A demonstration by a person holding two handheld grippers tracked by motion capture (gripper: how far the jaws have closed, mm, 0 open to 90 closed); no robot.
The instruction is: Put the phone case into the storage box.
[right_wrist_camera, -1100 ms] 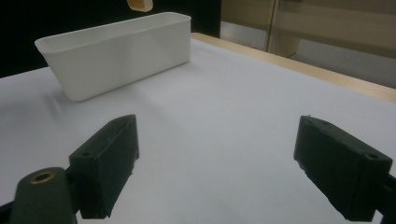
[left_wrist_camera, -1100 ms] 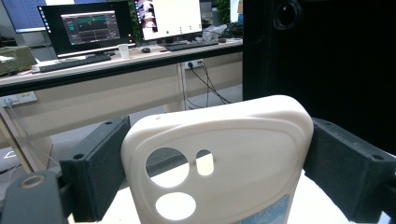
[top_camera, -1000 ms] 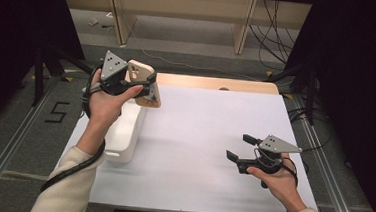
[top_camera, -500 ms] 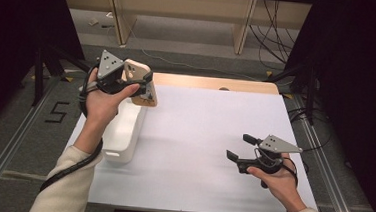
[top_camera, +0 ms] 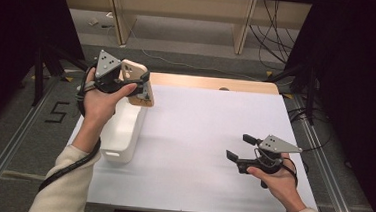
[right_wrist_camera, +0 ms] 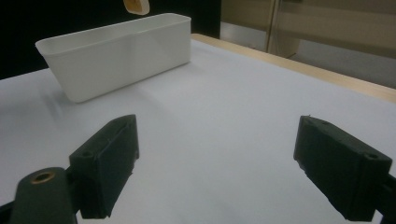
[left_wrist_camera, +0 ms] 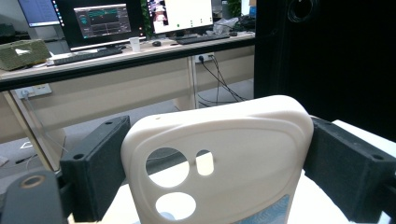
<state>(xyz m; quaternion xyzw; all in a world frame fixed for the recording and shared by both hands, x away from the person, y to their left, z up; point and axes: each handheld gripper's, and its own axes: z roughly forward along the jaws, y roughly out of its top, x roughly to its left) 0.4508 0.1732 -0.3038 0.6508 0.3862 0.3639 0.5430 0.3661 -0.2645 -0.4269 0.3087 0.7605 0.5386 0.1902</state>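
Above white bin (top_camera: 124, 131) | left gripper (top_camera: 140, 85) clamps phone case (left_wrist_camera: 219, 158) | right gripper (top_camera: 238, 147) wide, empty

A cream phone case (left_wrist_camera: 219, 158) with camera cutouts is standing upright, hanging above the far end of a white bin (top_camera: 122, 134).

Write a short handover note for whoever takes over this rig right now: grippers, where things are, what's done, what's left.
Left gripper: shut on the cream phone case, held up over the far end of the white bin.
Right gripper: open, nothing between its fingers, resting low over the white table at the right.
Done: case picked up.
Left, probably: lower the case into the bin and let go; the bin's inside is hidden from these views.
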